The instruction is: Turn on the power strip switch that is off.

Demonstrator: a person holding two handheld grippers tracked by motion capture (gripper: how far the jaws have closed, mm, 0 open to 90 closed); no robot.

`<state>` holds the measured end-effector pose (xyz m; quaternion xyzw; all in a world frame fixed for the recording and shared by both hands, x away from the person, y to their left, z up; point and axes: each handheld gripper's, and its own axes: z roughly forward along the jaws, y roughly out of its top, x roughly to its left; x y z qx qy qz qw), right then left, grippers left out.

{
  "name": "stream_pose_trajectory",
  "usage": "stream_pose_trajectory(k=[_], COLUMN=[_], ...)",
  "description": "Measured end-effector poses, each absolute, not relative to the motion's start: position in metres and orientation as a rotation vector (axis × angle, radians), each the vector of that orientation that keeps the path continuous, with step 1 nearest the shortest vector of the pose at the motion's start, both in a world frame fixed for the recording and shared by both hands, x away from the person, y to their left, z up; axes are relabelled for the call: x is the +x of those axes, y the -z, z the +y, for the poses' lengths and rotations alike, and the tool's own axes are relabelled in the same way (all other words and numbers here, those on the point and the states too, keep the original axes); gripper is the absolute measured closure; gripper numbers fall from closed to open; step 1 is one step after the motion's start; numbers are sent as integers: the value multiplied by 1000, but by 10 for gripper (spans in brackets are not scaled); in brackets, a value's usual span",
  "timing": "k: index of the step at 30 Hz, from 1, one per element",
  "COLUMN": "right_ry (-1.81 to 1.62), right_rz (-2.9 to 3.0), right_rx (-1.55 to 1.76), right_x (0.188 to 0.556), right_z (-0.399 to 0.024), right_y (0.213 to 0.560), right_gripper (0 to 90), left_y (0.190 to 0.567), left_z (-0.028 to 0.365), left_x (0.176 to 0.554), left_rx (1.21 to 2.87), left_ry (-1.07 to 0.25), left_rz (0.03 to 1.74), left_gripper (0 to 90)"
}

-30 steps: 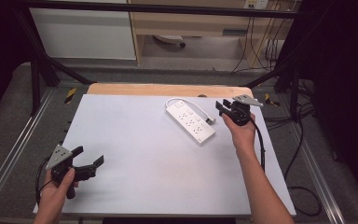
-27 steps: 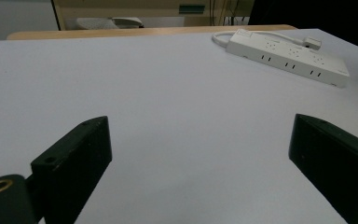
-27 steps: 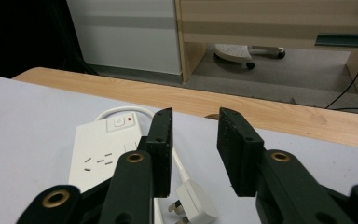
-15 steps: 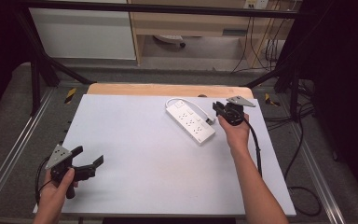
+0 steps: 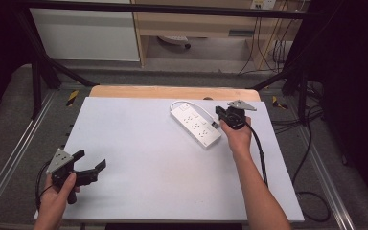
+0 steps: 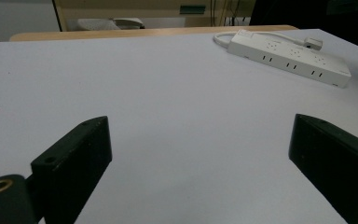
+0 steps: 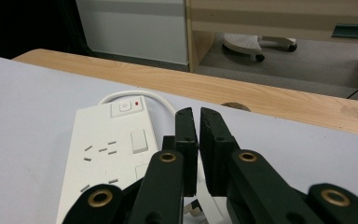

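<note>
A white power strip lies flat at the table's far right, its switch end pointing away from me. In the left gripper view the power strip has its white plug lying just beyond it. My right gripper hovers at the strip's right edge. In the right gripper view the right gripper has its jaws nearly together with only a thin slit between them, over the power strip. A bit of white plug shows beneath them. My left gripper is open at the near left with nothing between its jaws.
The strip's white cable loops around its switch end. A wooden tabletop edge runs behind the white mat. Black frame rails flank the table, and cables hang at the right.
My right gripper has shifted left, closer to the power strip's right edge. The left gripper has stayed where it was.
</note>
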<state>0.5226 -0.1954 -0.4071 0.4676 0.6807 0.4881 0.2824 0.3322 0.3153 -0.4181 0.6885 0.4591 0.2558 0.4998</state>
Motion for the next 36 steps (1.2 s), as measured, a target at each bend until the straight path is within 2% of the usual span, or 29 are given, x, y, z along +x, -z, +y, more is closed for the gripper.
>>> stream_pose_trajectory(k=[9, 36], right_ry=[-1292, -1269], right_rz=[1853, 1907], right_rx=[1252, 1273], right_x=[525, 526], right_z=[-189, -176], right_y=[415, 433], right_gripper=[898, 899], left_y=[418, 417], left_z=[316, 318], left_x=[331, 330], left_rx=[1666, 1665], left_ry=[-623, -624], left_rz=[1109, 1106], left_gripper=[58, 59])
